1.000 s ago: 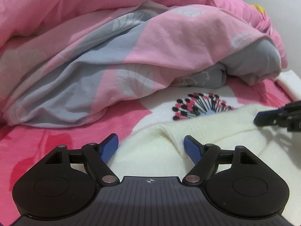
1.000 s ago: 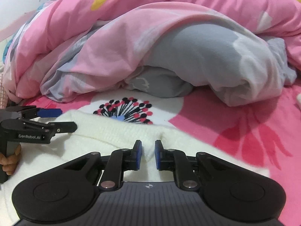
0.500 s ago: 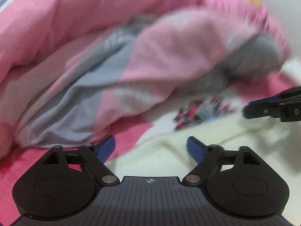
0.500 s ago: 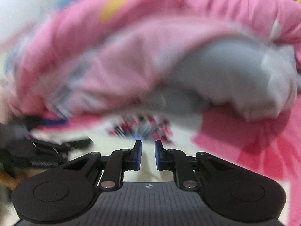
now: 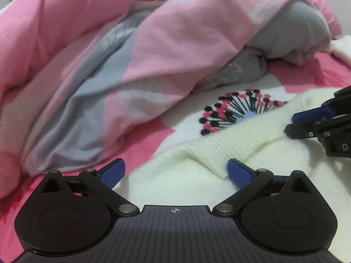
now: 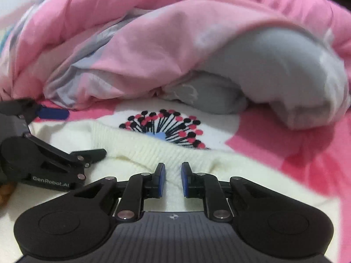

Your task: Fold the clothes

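A cream knit sweater point(image 5: 263, 153) lies on the bed under both grippers. My left gripper point(image 5: 175, 166) hovers low over it, jaws wide and still opening. A ribbed fold lies loose between the blue pads, next to the right one. From the right wrist view the left gripper point(image 6: 85, 133) sits at the left edge, spread over the sweater point(image 6: 142, 153). My right gripper point(image 6: 173, 175) is shut on a raised fold of the knit, with only a narrow gap between its pads. Seen from the left wrist, the right gripper point(image 5: 290, 123) reaches in at the right edge.
A bunched pink and grey quilt point(image 5: 153, 54) fills the far side of the bed, close behind the sweater. The pink sheet with a dandelion print point(image 6: 162, 127) shows between them. A white cloth point(image 5: 342, 48) lies far right. A hand's fingers point(image 6: 4, 192) show at the left edge.
The left jaws have spread wider. Both grippers have shifted sideways over the sweater, and the right gripper now reaches further into the left wrist view. Its narrow gap on the fold is unchanged.
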The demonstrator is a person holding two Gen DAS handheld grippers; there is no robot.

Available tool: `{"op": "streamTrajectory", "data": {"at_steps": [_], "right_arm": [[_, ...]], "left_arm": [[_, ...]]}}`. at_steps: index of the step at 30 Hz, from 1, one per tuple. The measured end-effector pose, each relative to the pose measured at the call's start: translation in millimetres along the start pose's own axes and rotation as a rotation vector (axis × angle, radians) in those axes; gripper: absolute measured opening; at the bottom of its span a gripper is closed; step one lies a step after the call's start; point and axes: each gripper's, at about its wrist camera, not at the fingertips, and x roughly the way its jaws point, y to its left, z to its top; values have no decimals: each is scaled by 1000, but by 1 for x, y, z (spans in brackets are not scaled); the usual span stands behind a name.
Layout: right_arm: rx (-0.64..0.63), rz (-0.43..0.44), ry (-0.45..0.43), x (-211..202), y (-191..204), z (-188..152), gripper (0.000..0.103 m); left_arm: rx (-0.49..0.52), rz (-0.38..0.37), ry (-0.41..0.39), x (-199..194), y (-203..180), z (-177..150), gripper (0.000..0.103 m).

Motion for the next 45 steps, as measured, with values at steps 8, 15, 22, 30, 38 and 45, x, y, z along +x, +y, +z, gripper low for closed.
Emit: {"op": "streamTrajectory", "data": {"at_steps": [8,15,22,30,38,45], "right_arm": [[130,127,-141,-120,15,-52,17],[235,170,-114,-192,35,-132,17],[55,-38,-130,-209,72,-183,31],[1,-94,-157,-198,80,-201,34],[19,-93,-166,-200,79,-204,35],[34,-90,-178,-201,78,-206,35]], "left_arm": [[-139,-77,-67,-108,34,-43,100],[-293,-181,-112,-201,24,-110,101],[-278,-166,-119,-223,-16,-170,103],[-261,-89,-77,-207,-30,-188,103],[-276,-88,-96,-211,-32,-196,103],[-279,-87,-105,-214,-33,-200,103]]}}
